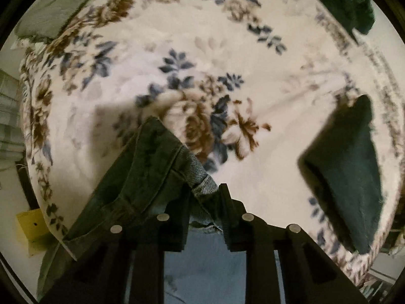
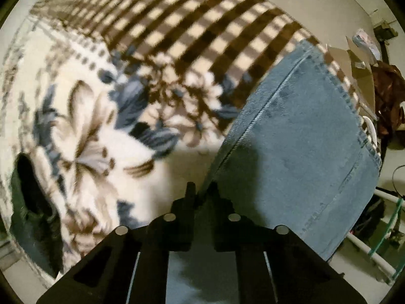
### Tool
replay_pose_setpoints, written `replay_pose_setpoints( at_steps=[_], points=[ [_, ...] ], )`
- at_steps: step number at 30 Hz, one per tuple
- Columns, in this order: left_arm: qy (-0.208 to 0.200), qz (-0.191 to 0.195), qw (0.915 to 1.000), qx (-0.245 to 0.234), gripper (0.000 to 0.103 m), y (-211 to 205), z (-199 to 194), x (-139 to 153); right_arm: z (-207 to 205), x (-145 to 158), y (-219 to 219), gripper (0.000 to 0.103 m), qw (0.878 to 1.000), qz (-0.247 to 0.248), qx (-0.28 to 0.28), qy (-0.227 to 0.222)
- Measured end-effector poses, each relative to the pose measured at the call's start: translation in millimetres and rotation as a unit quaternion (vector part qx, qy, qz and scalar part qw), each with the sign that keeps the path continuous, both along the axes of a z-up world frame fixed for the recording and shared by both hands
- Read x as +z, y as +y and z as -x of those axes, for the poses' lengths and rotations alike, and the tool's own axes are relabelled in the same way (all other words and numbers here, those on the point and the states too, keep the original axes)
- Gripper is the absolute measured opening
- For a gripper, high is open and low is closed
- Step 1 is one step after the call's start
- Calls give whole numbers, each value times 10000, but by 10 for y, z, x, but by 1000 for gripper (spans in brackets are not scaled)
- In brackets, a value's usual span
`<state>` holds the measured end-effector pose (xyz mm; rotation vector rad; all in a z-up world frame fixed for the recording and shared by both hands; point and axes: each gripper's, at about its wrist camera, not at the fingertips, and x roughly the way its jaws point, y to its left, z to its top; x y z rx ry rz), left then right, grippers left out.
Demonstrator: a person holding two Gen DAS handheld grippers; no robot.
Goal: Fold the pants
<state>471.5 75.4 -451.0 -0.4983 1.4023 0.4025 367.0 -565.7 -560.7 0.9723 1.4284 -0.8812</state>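
A pair of blue jeans (image 1: 146, 167) lies on a floral blanket (image 1: 177, 38). In the left wrist view a folded, seamed edge of the denim rises between the fingers of my left gripper (image 1: 205, 197), which is shut on it. The cloth hangs dark down to the left. In the right wrist view a pale blue leg of the jeans (image 2: 291, 139) spreads to the right. Its left edge runs into my right gripper (image 2: 201, 192), whose fingertips stand almost together, shut on that edge.
A dark green garment (image 1: 349, 172) lies on the blanket to the right and shows as a dark garment (image 2: 33, 202) in the right wrist view. A grey pillow (image 1: 58, 7) sits far left. A checked blanket (image 2: 202, 25), cardboard box (image 2: 354, 63) and white rail (image 2: 367, 250) border the bed.
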Motion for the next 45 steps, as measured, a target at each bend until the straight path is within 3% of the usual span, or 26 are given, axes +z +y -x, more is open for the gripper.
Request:
replay_pose_setpoints(
  at_steps=[4, 8, 11, 14, 17, 21, 26, 30, 32, 35, 39, 45],
  points=[
    [-394, 217, 9989, 126, 18, 218, 500, 315, 209, 433, 107, 7, 9989, 58, 177, -431],
    [-645, 356, 9970, 218, 18, 316, 1104, 499, 697, 887, 259, 6, 9953, 63, 292, -925],
    [-653, 366, 9969, 230, 18, 470, 1576, 500, 1217, 1170, 192, 4, 9926, 78, 363, -1155],
    [-410, 196, 9988, 178, 18, 604, 2047, 295, 1800, 1279, 221, 4, 9917, 132, 492, -1178],
    [-77, 169, 9993, 309, 16, 713, 2409, -29, 2304, 1078, 365, 4, 9941, 108, 647, -859],
    [273, -66, 9987, 425, 14, 822, 2724, -513, 2768, 585, 471, 3, 9973, -44, 648, -347],
    [430, -117, 9985, 321, 14, 822, 2832, -754, 2987, 156, 485, 3, 9972, -101, 744, 11],
    [179, -89, 9998, 77, 15, 678, 2844, -569, 3155, 129, 340, 9, 9971, -597, 350, -326],
    [-8, -20, 10000, 28, 16, 611, 2845, -490, 3261, 163, 216, 31, 9957, -733, 118, -552],
    [-112, 189, 9997, 83, 28, 558, 2797, -549, 3435, 227, 7, 45, 9950, -567, -173, -803],
    [79, 587, 9976, 359, 31, 599, 2771, -814, 3593, 86, -243, 48, 9900, -718, -714, -982],
    [242, 435, 9970, 591, 30, 596, 2667, -1128, 3525, -197, -9, 48, 9808, -1259, -964, -1139]
  ],
)
